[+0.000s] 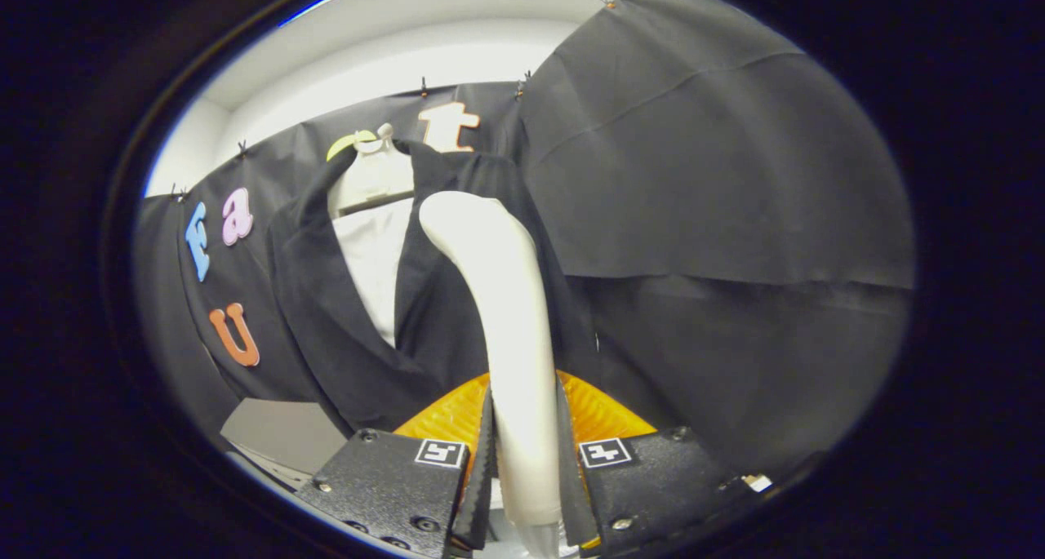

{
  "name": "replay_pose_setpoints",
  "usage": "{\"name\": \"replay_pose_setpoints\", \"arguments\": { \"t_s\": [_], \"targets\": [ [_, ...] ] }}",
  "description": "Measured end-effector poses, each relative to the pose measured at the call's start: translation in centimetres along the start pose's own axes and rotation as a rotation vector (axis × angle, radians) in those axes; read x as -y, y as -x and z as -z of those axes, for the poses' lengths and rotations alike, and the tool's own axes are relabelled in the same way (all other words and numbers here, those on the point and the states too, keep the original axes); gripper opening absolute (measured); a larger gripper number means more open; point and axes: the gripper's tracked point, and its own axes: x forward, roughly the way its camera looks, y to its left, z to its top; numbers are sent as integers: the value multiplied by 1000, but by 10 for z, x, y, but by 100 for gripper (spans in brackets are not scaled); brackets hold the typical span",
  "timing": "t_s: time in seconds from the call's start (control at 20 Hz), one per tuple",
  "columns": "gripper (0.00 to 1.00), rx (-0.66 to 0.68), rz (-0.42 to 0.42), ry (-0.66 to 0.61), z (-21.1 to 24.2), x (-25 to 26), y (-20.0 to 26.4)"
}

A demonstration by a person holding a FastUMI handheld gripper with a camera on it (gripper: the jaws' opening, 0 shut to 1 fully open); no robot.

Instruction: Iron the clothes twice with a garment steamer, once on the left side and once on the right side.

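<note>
Gripper (pixel 522 469) clamped on steamer (pixel 510 330) handle, both fingers pressing its sides. Steamer head up, just before dark garment (pixel 326 330) on hanger (pixel 371 175), at panel beside white inner part. Advice: keep grip firm, head flat on cloth, slide slowly down one side, then other side.

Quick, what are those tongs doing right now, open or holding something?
Tongs: shut on the white curved plastic garment steamer handle, both fingers pressing its sides, its head up against the dark jacket on the hanger.
</note>
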Motion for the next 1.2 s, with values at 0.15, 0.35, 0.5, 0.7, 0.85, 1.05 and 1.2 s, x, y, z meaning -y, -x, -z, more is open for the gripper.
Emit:
{"name": "replay_pose_setpoints", "arguments": {
  "t_s": [0.15,0.35,0.5,0.7,0.85,1.05,1.2],
  "targets": [
    [38,16,-8,-3,-26,-12,-16],
    [38,19,-8,4,-43,-28,-35],
    [38,34,12,33,-53,-35,-50],
    [38,13,23,72,-38,-44,-59],
    [38,-5,31,85,-20,-45,-60],
    [38,-36,42,102,4,-41,-61],
    [38,-66,42,114,23,-39,-60]
  ]
}}
